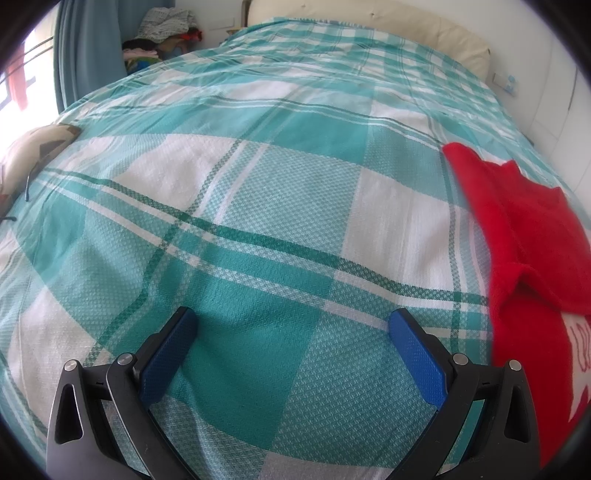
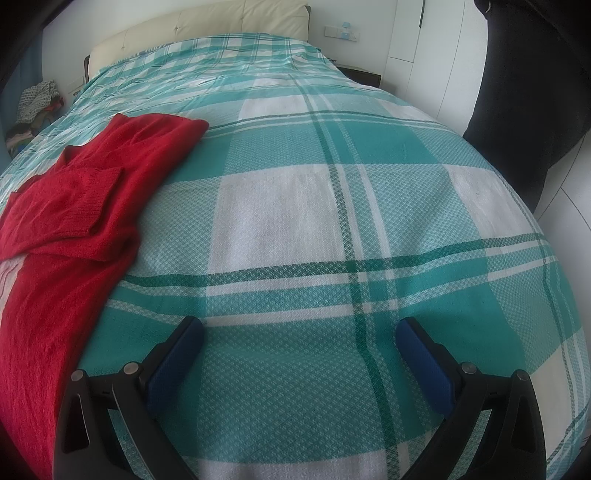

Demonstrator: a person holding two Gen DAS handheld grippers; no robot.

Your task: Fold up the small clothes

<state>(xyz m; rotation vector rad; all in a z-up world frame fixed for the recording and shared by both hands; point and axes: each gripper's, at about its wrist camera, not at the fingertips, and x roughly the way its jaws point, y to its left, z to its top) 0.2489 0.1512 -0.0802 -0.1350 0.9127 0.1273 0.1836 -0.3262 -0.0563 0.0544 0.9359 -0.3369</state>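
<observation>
A wide bed covered by a teal-and-white checked woven bedspread [image 2: 295, 229] fills both views, with a cream padded headboard [image 2: 207, 26] against white walls far ahead of the claws. A heap of mixed clothes [image 1: 162, 33] sits beside a blue curtain [image 1: 92, 40] in the far corner. The fuzzy red knitted sweater [image 2: 74, 206] lies flat on the bedspread, 1 sleeve folded across its body, right of the left gripper [image 1: 291, 325] and left of the right gripper [image 2: 299, 332]. Both claws hover with blue pads spread wide, holding nothing.

We see one red knitted sweater [image 2: 74, 206] lying flat at nine o'clock, its ribbed sleeve folded across the body.
</observation>
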